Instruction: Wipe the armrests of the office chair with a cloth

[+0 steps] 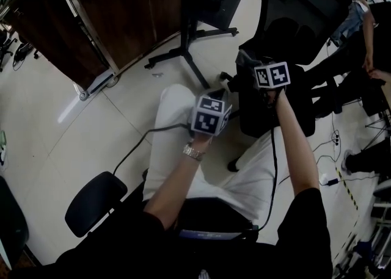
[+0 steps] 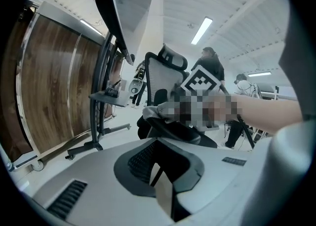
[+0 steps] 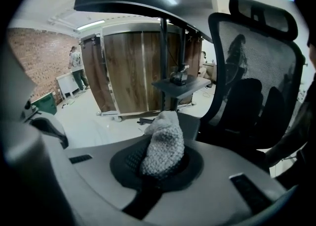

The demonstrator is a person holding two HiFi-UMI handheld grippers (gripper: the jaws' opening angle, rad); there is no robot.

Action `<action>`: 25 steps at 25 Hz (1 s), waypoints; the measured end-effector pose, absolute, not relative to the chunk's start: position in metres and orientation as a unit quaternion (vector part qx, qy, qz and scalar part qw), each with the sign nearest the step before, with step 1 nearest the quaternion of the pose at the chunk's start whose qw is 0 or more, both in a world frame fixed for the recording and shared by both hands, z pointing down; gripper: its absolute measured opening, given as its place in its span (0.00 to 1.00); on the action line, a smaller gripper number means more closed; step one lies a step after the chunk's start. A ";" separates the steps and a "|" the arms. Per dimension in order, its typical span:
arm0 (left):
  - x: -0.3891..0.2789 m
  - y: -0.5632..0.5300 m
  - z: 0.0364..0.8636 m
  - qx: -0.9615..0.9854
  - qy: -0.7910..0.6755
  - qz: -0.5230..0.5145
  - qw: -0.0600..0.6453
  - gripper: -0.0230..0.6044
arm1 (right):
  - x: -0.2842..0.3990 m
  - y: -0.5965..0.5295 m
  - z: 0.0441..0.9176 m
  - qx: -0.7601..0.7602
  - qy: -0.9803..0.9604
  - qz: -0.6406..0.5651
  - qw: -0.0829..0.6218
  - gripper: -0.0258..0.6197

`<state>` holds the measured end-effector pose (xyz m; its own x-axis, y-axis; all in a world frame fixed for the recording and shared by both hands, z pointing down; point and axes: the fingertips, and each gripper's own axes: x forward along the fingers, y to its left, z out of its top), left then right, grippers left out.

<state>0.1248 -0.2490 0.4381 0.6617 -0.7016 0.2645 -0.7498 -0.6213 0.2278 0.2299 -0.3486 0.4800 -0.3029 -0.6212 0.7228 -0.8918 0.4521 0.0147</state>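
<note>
The black mesh office chair (image 1: 292, 24) stands in front of me, its back (image 3: 256, 67) filling the right of the right gripper view. My right gripper (image 1: 255, 69) is shut on a pale nubbly cloth (image 3: 163, 146), which rests against the chair's near armrest (image 3: 190, 122). In the left gripper view the same armrest (image 2: 180, 128) shows ahead with the cloth (image 2: 152, 112) bunched on its end and the right gripper's marker cube (image 2: 203, 82) above it. My left gripper (image 1: 216, 107) hovers lower left of the armrest, apart from it; its jaws (image 2: 163, 186) look shut with nothing in them.
A wood-panel partition on casters (image 1: 91, 21) stands at the left. A stand with black floor legs (image 1: 189, 39) is close to the chair. A cable (image 1: 131, 149) crosses the floor beside a black seat pad (image 1: 95, 201). People (image 1: 366, 15) are at the far right.
</note>
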 end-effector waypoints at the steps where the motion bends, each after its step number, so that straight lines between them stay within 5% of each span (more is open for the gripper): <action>1: 0.125 -0.248 0.438 0.898 -0.403 0.077 0.160 0.03 | 0.226 -0.338 0.480 0.474 -0.787 0.200 0.339 0.09; 15: 0.131 -0.239 0.435 0.902 -0.392 0.086 0.160 0.03 | 0.212 -0.213 0.474 0.308 -0.842 0.275 0.349 0.08; 25: 0.129 -0.243 0.444 0.899 -0.395 0.091 0.165 0.03 | 0.269 -0.373 0.403 0.498 -0.821 0.219 0.175 0.08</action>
<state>0.1292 -0.2425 0.4439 0.6717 -0.6801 0.2939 -0.7401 -0.6341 0.2240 0.2693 -0.3734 0.4030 -0.4432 -0.7400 0.5060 -0.8937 0.4089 -0.1848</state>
